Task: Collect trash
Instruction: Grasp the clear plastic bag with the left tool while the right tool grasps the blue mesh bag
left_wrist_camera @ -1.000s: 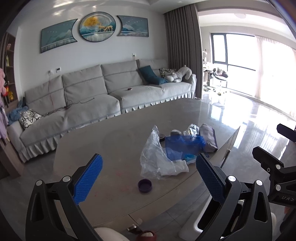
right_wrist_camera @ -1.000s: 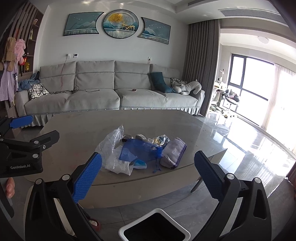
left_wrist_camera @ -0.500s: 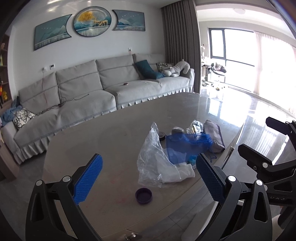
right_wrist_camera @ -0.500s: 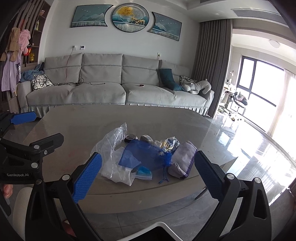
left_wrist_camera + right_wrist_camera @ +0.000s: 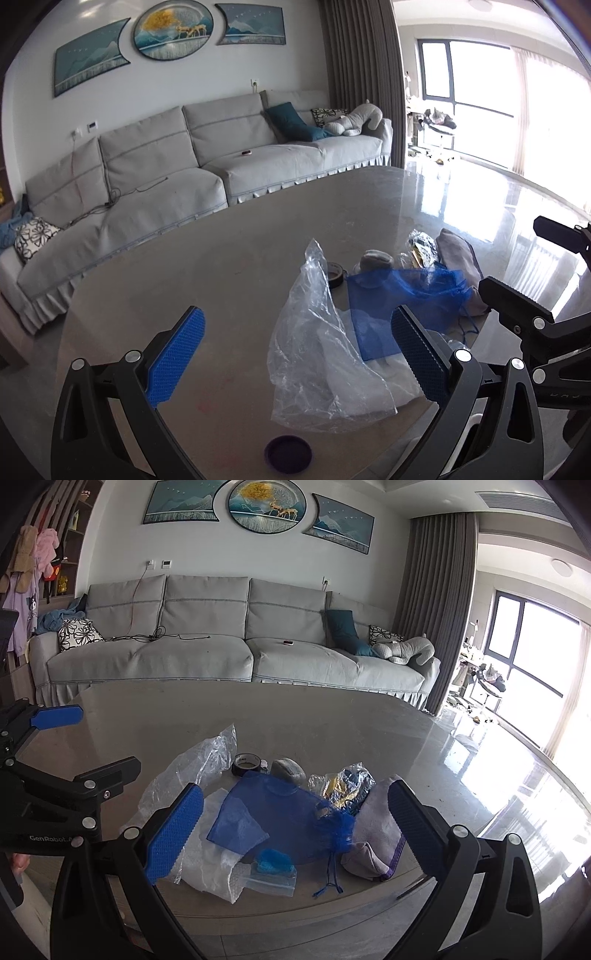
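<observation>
On the far side of the room a long grey sofa (image 5: 236,646) runs along the wall, and before it stands the large stone-topped bench (image 5: 332,731) that carries the trash, heaped near the bench's front edge. The biggest piece is a crumpled clear plastic bag (image 5: 317,354), lying at the left of the heap with one corner sticking up. Beside it and partly over it lies a blue mesh drawstring pouch (image 5: 280,816), its gathered mouth and cords trailing toward the front edge. To the right of the pouch, touching it, is a pale lilac cloth pouch (image 5: 376,834). Behind these sit a crinkled foil wrapper (image 5: 347,786), a small grey rounded lump (image 5: 288,768) and a dark roll of tape (image 5: 245,762). At the front, a small zip bag with blue contents (image 5: 273,867) rests on white wrapping. Apart from the heap, near the bench's edge, lies a dark purple bottle cap (image 5: 288,452).

The left gripper (image 5: 295,354) hangs above the clear bag, jaws spread wide and holding nothing. The right gripper (image 5: 291,830) hovers over the blue pouch, likewise spread wide and empty.
</observation>
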`<state>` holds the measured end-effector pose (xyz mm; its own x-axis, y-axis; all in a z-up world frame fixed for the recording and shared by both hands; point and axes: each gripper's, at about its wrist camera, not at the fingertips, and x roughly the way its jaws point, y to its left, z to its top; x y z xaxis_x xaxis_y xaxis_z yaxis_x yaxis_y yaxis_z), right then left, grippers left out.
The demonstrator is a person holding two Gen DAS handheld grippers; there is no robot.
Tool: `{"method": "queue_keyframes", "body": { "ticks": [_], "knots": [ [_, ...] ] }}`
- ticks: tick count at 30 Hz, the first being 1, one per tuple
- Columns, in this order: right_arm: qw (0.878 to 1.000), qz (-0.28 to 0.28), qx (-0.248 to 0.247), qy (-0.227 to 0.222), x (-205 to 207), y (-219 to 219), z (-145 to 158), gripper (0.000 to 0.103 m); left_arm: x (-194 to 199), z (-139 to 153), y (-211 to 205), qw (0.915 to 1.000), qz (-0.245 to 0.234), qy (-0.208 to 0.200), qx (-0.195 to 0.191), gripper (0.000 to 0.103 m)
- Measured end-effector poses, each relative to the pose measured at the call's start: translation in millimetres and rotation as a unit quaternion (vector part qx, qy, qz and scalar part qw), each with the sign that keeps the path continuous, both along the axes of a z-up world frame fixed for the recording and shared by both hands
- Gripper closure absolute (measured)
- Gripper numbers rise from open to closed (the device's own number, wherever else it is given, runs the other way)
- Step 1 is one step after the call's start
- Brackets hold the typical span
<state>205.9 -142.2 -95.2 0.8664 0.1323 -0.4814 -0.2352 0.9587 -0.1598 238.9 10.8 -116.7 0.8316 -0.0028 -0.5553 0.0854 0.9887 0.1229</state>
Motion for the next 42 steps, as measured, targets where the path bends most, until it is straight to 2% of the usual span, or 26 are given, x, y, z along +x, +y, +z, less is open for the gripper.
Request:
{"method": "queue_keyframes", "body": {
  "ticks": [3, 7, 18, 26, 27, 29, 32, 33, 34, 35, 36, 37, 42],
  "knots": [
    [1.000, -0.001, 0.007, 0.012, 11, -2, -9, 0.003, 18, -10, -3, 0.9999, 0.003, 0.001, 0.010, 0.004],
    [1.000, -0.014, 0.013, 0.024, 22, -5, -19, 0.003, 40, -25, -3, 0.9997, 0.013, 0.021, -0.003, 0.004],
    [0.998, -0.017, 0.019, 0.058, 35, -1, -45, 0.003, 65, -55, -4, 0.9978, 0.028, 0.061, 0.000, 0.004],
    [0.997, -0.025, 0.026, 0.061, 39, -3, -48, 0.003, 82, -79, -7, 0.9946, 0.033, 0.096, 0.023, 0.006],
    [0.997, -0.026, 0.027, 0.060, 39, -3, -48, 0.003, 83, -81, -8, 0.9943, 0.032, 0.098, 0.029, 0.009],
    [0.998, -0.026, 0.027, 0.060, 40, -3, -48, 0.003, 86, -86, -10, 0.9926, 0.022, 0.115, 0.033, 0.040],
    [0.997, -0.027, 0.028, 0.062, 42, -3, -49, 0.003, 89, -95, -5, 0.9896, 0.007, 0.143, 0.005, 0.061],
    [0.997, -0.027, 0.028, 0.063, 42, -3, -50, 0.003, 89, -96, -5, 0.9895, 0.009, 0.144, 0.005, 0.066],
    [0.997, -0.028, 0.029, 0.065, 42, -3, -51, 0.003, 88, -95, -4, 0.9898, 0.009, 0.142, 0.004, 0.078],
    [0.997, -0.028, 0.029, 0.068, 43, -3, -53, 0.003, 86, -93, -2, 0.9909, -0.001, 0.134, -0.010, 0.090],
    [0.997, -0.031, 0.027, 0.072, 44, -3, -55, 0.003, 82, -89, 2, 0.9916, -0.016, 0.124, -0.035, 0.097],
    [0.996, -0.033, 0.025, 0.075, 46, -2, -58, 0.003, 80, -85, 4, 0.9918, -0.023, 0.114, -0.052, 0.099],
    [0.995, -0.035, 0.032, 0.090, 53, -1, -72, 0.003, 64, -62, 4, 0.9988, -0.001, 0.040, -0.028, 0.099]
  ]
}}
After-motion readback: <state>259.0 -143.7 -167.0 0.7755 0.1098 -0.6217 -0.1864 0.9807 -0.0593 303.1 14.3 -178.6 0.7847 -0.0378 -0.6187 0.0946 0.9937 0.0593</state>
